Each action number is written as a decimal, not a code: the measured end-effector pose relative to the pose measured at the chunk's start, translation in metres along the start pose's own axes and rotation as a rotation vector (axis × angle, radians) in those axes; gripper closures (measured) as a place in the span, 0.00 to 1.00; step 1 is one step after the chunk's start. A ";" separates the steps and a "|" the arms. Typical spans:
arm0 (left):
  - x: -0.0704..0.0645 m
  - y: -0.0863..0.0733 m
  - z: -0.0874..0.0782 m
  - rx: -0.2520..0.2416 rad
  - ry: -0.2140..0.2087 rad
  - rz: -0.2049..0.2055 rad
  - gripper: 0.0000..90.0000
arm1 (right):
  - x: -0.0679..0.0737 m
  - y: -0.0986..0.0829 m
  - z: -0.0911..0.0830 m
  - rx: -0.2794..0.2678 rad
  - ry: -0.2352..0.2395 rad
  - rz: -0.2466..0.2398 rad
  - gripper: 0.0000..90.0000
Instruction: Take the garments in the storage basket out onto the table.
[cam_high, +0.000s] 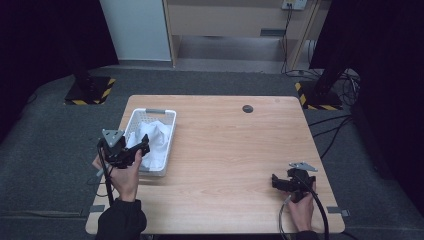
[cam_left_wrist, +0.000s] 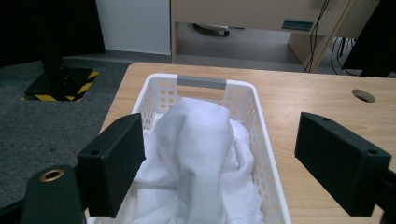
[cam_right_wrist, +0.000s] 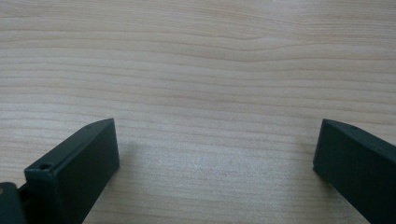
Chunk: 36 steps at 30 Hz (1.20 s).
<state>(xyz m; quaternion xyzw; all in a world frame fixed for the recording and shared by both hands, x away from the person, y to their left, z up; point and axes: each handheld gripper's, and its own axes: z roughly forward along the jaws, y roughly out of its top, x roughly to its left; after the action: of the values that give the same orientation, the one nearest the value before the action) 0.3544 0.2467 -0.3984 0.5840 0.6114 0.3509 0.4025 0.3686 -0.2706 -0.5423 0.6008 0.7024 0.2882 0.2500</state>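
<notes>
1. The left gripper (cam_high: 134, 151) hovers at the near edge of the white basket (cam_high: 170, 131), at 9 o'clock on the table (cam_high: 235, 150); its jaws stand wide apart and hold nothing.
2. The white cloth (cam_left_wrist: 196, 154) lies bunched inside the basket, between the jaws but untouched.
3. The right gripper (cam_high: 280, 182), at 4 o'clock, is spread wide over bare wood, empty.
4. No readable writing appears anywhere.
</notes>
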 end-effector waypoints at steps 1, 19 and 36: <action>0.000 0.000 0.002 0.000 0.000 0.000 0.17 | 0.000 0.000 0.000 0.000 0.000 0.002 0.00; 0.000 -0.004 0.029 0.054 0.012 0.031 0.18 | 0.000 0.000 0.000 0.000 0.000 0.002 0.00; 0.003 -0.015 0.052 0.092 0.068 0.037 0.19 | 0.000 0.000 0.000 0.000 0.000 0.000 0.00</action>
<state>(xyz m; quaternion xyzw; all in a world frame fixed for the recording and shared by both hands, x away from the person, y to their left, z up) 0.3948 0.2467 -0.4344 0.6008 0.6294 0.3494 0.3476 0.3686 -0.2706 -0.5423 0.6009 0.7024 0.2883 0.2500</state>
